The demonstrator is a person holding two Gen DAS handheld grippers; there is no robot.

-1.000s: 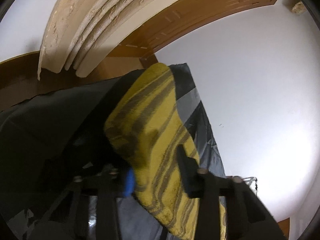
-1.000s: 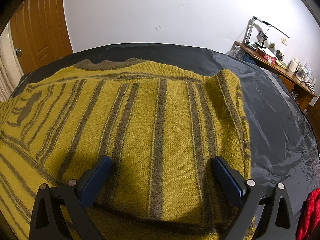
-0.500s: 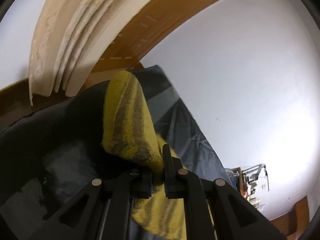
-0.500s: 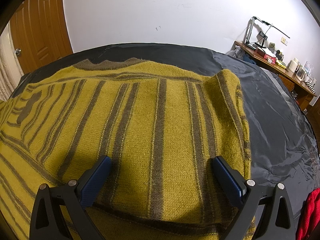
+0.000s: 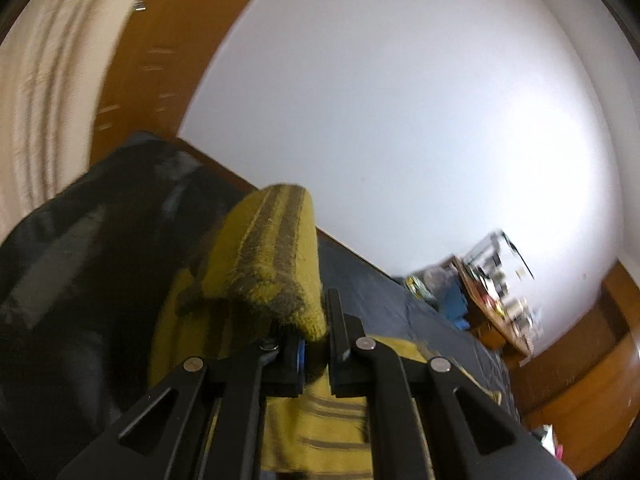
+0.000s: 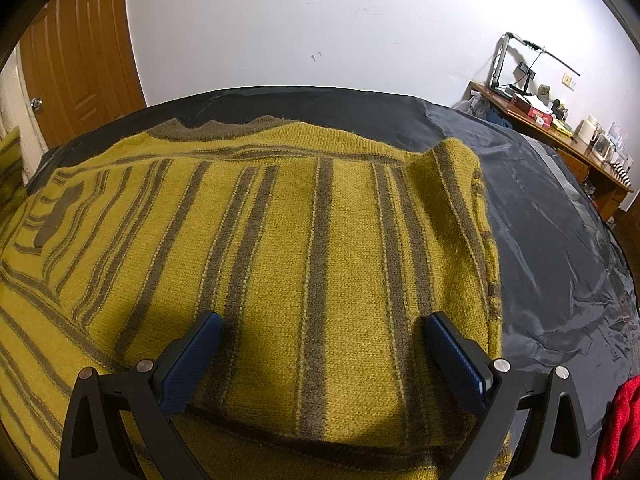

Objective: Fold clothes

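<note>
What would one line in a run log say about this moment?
task: fold clothes | left gripper: shut on sweater edge, lifted | right gripper: open over sweater | surface: dark sheet

The sweater (image 6: 320,264) is mustard yellow, crossed by grey-brown stripes of uneven width, some edged with thin pale lines, and its neckline band is plain grey-brown. It lies on a bed cover (image 6: 560,248) of dark, shiny charcoal with a lighter grey band. The right gripper (image 6: 324,360) is black with dark blue pads (image 6: 192,360); the left gripper (image 5: 316,344) is black too, a glimpse of blue inside. The wall (image 6: 320,20) is white, the door (image 6: 80,60) warm orange-brown wood, the counter (image 6: 560,140) the same brown. A red cloth (image 6: 620,428) shows at the edge.
</note>
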